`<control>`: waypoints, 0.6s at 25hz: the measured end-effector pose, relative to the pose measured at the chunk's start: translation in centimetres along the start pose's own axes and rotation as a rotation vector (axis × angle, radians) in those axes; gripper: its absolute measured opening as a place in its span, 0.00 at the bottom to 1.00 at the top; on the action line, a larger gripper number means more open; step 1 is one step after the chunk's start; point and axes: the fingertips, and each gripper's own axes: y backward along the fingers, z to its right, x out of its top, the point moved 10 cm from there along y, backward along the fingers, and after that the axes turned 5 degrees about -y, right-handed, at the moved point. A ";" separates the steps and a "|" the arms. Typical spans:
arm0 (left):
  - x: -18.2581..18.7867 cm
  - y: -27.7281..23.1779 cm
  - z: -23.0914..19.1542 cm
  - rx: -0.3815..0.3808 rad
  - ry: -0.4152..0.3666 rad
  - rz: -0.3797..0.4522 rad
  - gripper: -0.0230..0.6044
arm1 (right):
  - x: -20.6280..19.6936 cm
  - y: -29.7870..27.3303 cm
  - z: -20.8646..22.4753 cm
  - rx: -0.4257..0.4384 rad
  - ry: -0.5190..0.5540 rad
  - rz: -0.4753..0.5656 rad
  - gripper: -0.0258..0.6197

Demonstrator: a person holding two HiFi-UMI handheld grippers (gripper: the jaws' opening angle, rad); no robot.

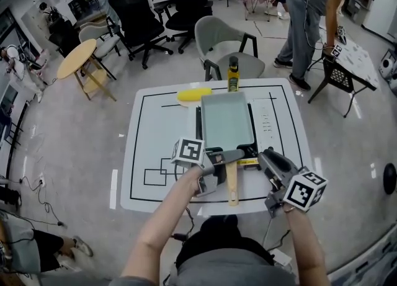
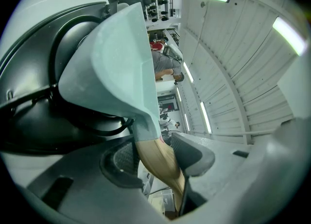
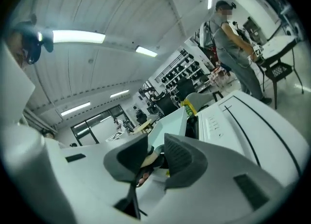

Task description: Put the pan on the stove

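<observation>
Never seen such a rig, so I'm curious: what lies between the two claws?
The pan's wooden handle, seen in the head view: the left claw grips it, the right claw stands open beside it.

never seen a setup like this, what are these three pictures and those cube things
No robot here: a person holds a two-jaw gripper in each hand; the marker cubes are part of them. The head view looks down from the person's head; the other two cameras ride on the grippers, looking along their jaws. On the white table are a black stove, a yellow object and a bottle. The left gripper is clamped on the wooden handle of the pale pan, which is over the stove. The right gripper is beside it, jaws apart, holding nothing.
</observation>
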 end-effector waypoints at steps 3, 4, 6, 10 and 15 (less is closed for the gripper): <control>-0.1 0.0 0.1 -0.005 -0.001 0.004 0.32 | 0.8 0.0 -0.9 -0.053 0.098 0.045 0.15; -0.1 0.1 0.1 -0.007 -0.001 0.007 0.32 | 1.1 0.0 -1.2 -0.065 0.126 0.058 0.14; -0.1 0.1 0.1 -0.008 0.001 0.014 0.32 | 1.7 0.0 -1.7 -0.084 0.174 0.079 0.12; -0.2 0.2 0.1 -0.017 0.009 0.026 0.33 | 2.7 0.2 -2.4 -0.130 0.245 0.131 0.06; -0.6 0.4 -0.3 -0.039 0.066 0.058 0.34 | 3.3 0.2 -2.7 -0.142 0.258 0.152 0.04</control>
